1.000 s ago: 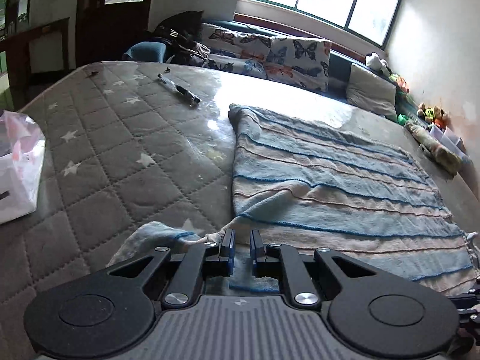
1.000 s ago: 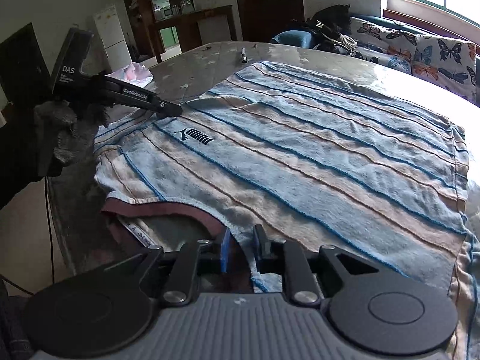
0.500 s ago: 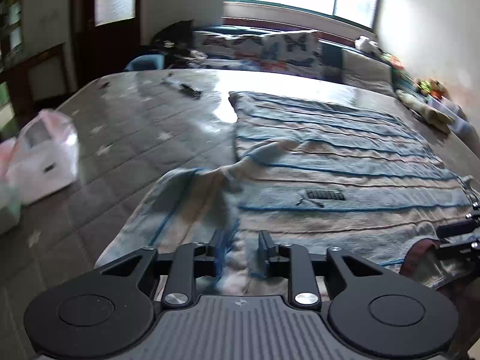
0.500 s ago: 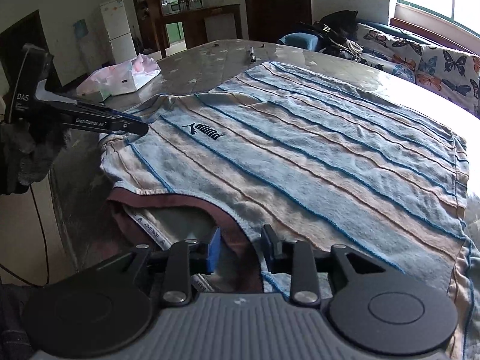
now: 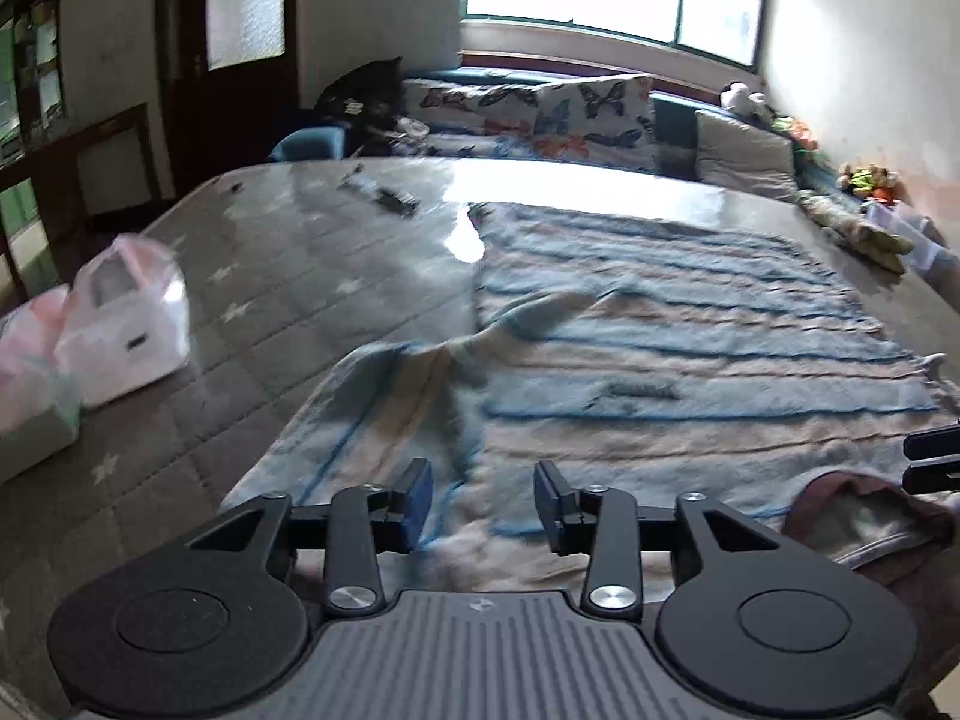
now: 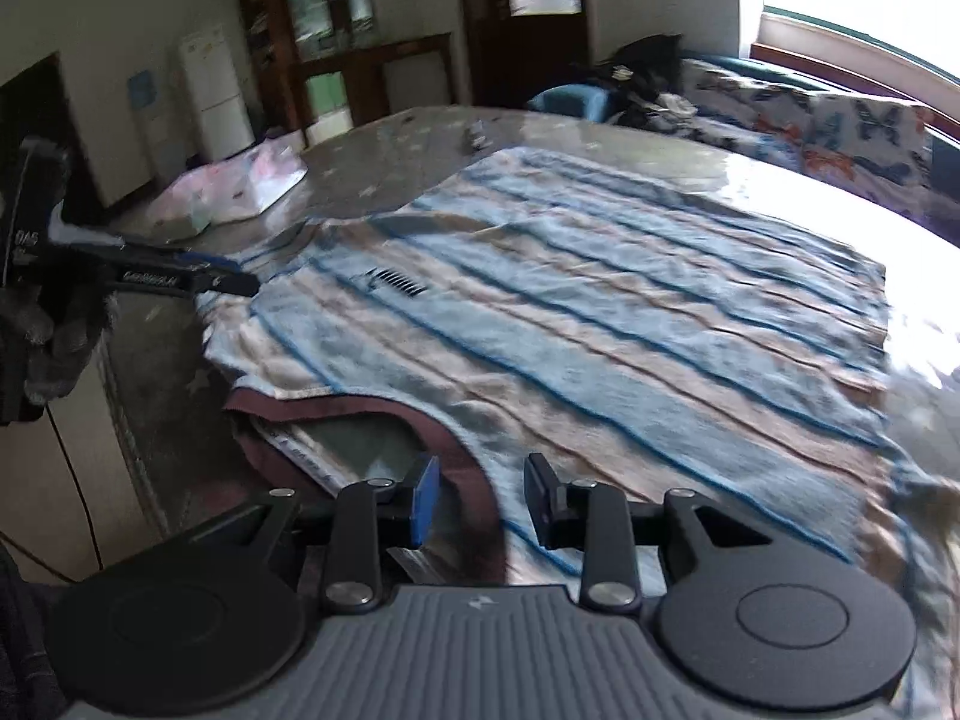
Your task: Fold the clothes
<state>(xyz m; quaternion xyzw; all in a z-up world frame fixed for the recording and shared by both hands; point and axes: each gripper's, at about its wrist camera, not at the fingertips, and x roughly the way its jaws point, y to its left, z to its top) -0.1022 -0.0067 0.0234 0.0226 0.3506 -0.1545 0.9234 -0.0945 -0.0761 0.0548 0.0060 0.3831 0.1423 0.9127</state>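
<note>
The striped shirt (image 6: 600,324) is lying spread flat on the bed (image 5: 288,276), soft and limp, likely sagging unless pinched at collar or hem, while the left tongs (image 5: 483,498) and right tongs (image 6: 481,495) are hanging parted and empty.

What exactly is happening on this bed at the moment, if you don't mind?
A person with a gripper in each hand is folding a striped shirt spread flat on a quilted bed. The left gripper is open over the sleeve, the right gripper open at the collar. Neither holds cloth; no fold is made yet.
</note>
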